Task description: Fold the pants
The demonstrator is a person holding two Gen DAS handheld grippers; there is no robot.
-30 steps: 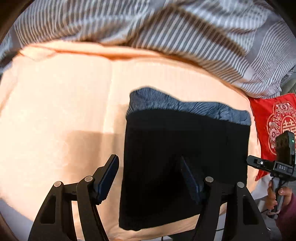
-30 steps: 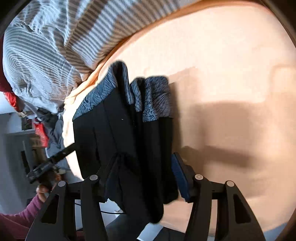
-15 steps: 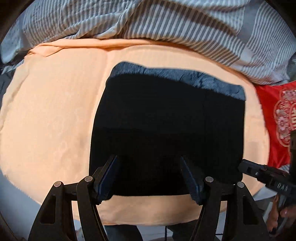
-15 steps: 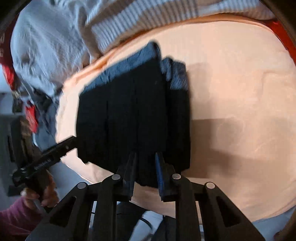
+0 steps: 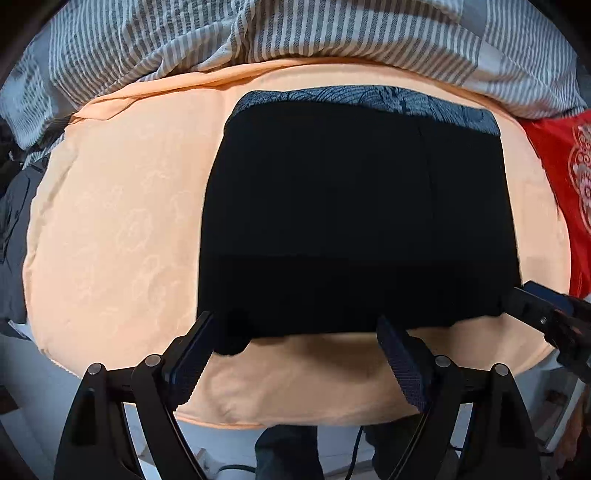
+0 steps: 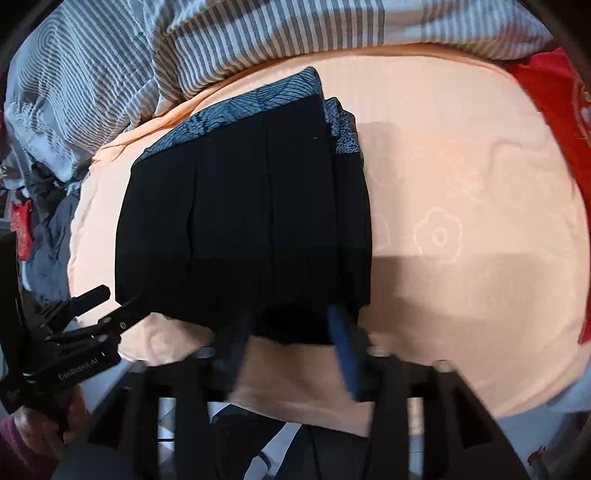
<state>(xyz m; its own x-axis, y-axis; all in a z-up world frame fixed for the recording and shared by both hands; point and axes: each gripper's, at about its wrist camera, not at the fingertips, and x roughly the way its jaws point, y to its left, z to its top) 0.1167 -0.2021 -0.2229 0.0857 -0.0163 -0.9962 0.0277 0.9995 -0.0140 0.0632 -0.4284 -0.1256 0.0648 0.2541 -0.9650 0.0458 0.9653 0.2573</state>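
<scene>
Nearest the left gripper (image 5: 295,347), its two fingers stand wide apart with nothing between them; the left pad (image 5: 192,350) sits right at the near left corner of the pants (image 5: 354,221), whether touching I cannot tell, and the right pad lies just short of the near edge. The right gripper (image 6: 291,332) is blurred, but its fingers too are spread, straddling the near right corner of the pants without gripping it; released, as far as the blur allows.

Just ahead of both tools the pants lie folded into a flat dark rectangle on the peach sheet (image 5: 110,240), the patterned grey waistband (image 5: 369,99) along the far edge and stacked layers showing on the right side.

Judging by the look, the cloth is soft, light and limp. It would likely sag and slide out of square if lifted by one point, so the near corners, pinched through all layers at once, seem the best hold.

Farther off lies a striped blanket (image 5: 295,33), with a red cushion (image 5: 561,166) to the far right.
</scene>
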